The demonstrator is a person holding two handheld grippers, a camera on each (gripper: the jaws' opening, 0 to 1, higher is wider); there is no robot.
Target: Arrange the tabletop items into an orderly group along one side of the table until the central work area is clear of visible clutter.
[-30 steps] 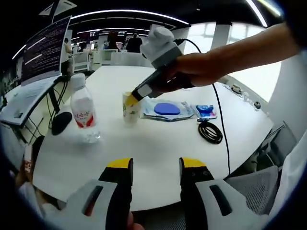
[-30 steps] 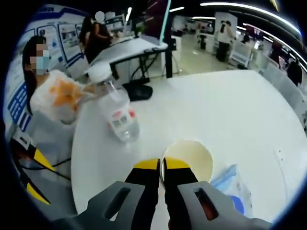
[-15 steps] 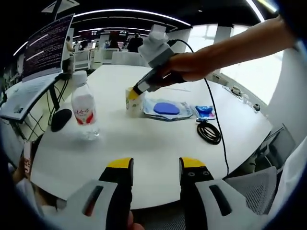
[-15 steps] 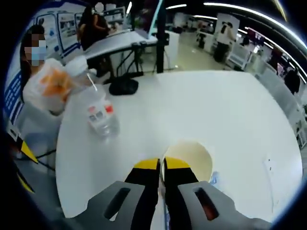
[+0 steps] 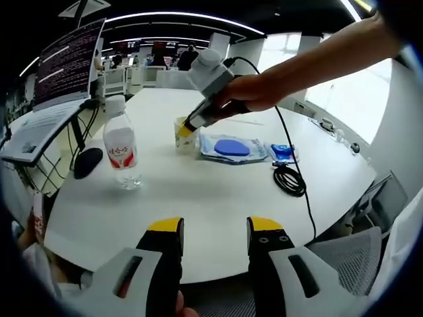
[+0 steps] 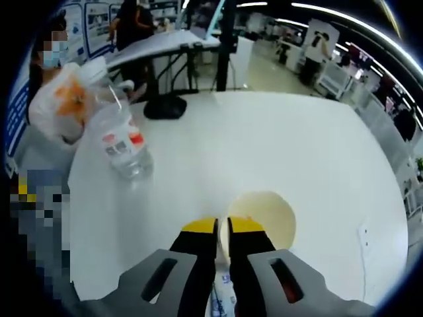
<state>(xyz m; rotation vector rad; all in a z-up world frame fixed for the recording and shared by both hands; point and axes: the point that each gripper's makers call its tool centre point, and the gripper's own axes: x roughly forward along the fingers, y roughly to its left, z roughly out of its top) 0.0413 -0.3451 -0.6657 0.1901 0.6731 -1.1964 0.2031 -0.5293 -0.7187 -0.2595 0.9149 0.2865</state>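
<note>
A cream paper cup (image 5: 183, 141) is near the far left end of a clear packet holding a blue mask (image 5: 231, 147); I cannot tell whether it touches the white table (image 5: 211, 198). My right gripper (image 5: 187, 129), held by a hand, is shut on its rim. In the right gripper view the yellow-tipped jaws (image 6: 221, 227) pinch the near wall of the cup (image 6: 271, 218). A clear water bottle (image 5: 121, 149) with a red label stands to the left, also the bottle (image 6: 123, 148). My left gripper (image 5: 215, 228) hangs open over the near table edge, holding nothing.
A small blue packet (image 5: 283, 153) and a coiled black cable (image 5: 289, 179) lie right of the mask packet. A black rounded object (image 5: 87, 162) sits at the table's left edge. A seated person (image 6: 63, 99) is beyond the bottle. Desks and a monitor stand behind.
The right gripper has carried the cup a little farther across the table, toward the far end of the mask packet. My left gripper stays open in place.
</note>
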